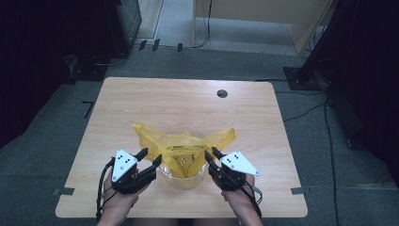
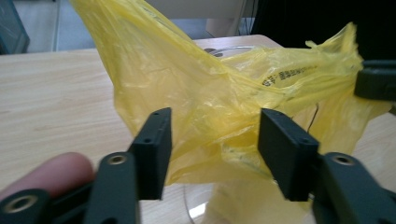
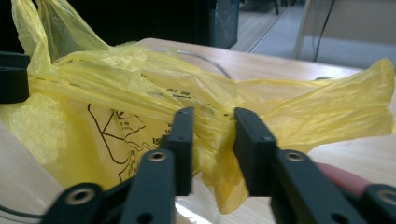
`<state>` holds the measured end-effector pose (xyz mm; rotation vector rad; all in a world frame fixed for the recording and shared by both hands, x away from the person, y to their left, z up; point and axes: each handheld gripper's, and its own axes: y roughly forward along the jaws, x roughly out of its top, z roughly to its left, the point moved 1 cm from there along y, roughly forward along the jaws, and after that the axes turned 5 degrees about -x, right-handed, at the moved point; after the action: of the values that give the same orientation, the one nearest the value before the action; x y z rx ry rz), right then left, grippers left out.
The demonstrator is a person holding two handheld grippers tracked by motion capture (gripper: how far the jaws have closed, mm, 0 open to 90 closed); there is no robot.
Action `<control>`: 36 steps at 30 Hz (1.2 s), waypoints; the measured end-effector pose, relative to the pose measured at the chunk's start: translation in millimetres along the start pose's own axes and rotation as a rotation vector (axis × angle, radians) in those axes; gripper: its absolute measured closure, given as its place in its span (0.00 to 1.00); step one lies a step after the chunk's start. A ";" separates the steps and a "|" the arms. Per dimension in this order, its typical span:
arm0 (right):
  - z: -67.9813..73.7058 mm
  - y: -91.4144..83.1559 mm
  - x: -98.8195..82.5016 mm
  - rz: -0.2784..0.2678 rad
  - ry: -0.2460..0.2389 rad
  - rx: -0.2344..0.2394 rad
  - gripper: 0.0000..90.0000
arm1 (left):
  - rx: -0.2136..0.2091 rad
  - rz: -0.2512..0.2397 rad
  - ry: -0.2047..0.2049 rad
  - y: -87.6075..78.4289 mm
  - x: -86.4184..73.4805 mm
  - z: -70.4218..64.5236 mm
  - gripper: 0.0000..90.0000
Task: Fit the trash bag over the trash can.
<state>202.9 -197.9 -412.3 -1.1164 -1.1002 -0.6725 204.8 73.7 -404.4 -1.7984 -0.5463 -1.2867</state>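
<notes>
From above, one clear bowl (image 1: 182,165) sits near the front edge of the wooden table (image 1: 188,101), and one yellow plastic bag (image 1: 183,148) is draped into and over it, its two loose ends sticking out to the left and right past the rim. Two grippers flank the bowl, one in each of the person's hands: the left gripper (image 1: 150,162) at the bowl's left side, the right gripper (image 1: 210,157) at its right.

The high view is too far off to show what the jaws are doing. The left gripper view brings that close: the left gripper (image 2: 212,149) has its jaws spread, with crumpled bag (image 2: 210,98) film lying between them and a gap on either side, so the pads do not seem to press it. A fingertip shows at the lower left there, and the bowl's rim (image 2: 196,210) below.

The right gripper view shows the right gripper (image 3: 212,144) with its jaws drawn close on a bunched fold of the bag (image 3: 140,93), pinching it at the bowl's edge. That view also shows black line printing on the film.
</notes>
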 end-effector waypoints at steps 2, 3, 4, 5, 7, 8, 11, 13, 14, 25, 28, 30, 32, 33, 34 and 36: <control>-0.6 -2.7 0.6 -0.006 -0.007 0.002 0.89 | 0.009 -0.007 0.023 -0.2 -1.1 -1.2 0.65; -1.6 -3.9 0.7 -0.012 -0.012 0.008 0.90 | 0.015 -0.010 0.035 -0.1 -1.6 -2.1 0.69; -1.8 -5.3 0.7 -0.015 -0.011 0.013 0.91 | 0.018 -0.010 0.047 -0.1 -2.1 -3.0 0.72; -2.2 -6.7 0.4 -0.019 -0.014 0.021 0.91 | 0.021 -0.015 0.056 0.2 -2.6 -4.2 0.75; -3.4 -9.6 -0.3 -0.034 -0.009 0.040 0.88 | 0.024 -0.018 0.064 -0.1 -2.8 -5.4 0.79; -3.8 -10.7 -0.5 -0.037 -0.007 0.046 0.88 | 0.026 -0.022 0.065 -0.5 -3.0 -5.8 0.81; -5.3 -16.5 -0.9 -0.058 -0.022 0.069 0.90 | 0.011 -0.037 0.080 -5.0 -4.4 -6.5 0.85; -5.5 -21.8 -2.0 -0.076 -0.040 0.088 0.90 | -0.001 -0.045 0.089 -9.1 -6.8 -6.7 0.86; -5.9 -25.0 -2.9 -0.084 -0.055 0.098 0.90 | -0.010 -0.049 0.087 -10.8 -8.0 -6.4 0.86; -10.5 -34.9 -11.4 -0.050 -0.079 0.234 0.85 | -0.041 -0.025 0.046 -24.0 -18.4 5.8 0.92; -5.0 -36.5 -12.1 -0.039 -0.080 0.252 0.90 | -0.039 -0.035 0.024 -25.4 -17.6 7.7 0.86; 0.9 -37.6 -12.1 -0.030 -0.090 0.259 0.90 | -0.044 -0.045 0.024 -26.4 -15.9 5.6 0.79; 8.1 -38.5 -11.6 -0.018 -0.091 0.278 0.86 | -0.055 -0.049 0.027 -26.5 -14.3 2.8 0.73; 10.4 -38.6 -11.6 -0.011 -0.089 0.281 0.83 | -0.059 -0.054 0.024 -26.1 -13.4 1.2 0.71; 13.6 -38.4 -11.5 0.000 -0.087 0.294 0.78 | -0.062 -0.055 0.021 -25.7 -12.9 0.3 0.68; 17.5 -39.6 -11.0 0.013 -0.096 0.337 0.68 | -0.061 -0.055 0.022 -24.8 -12.1 -0.3 0.66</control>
<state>158.4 -195.9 -407.6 -0.8711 -1.2347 -0.4069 181.7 88.6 -406.1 -1.8282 -0.5533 -1.3724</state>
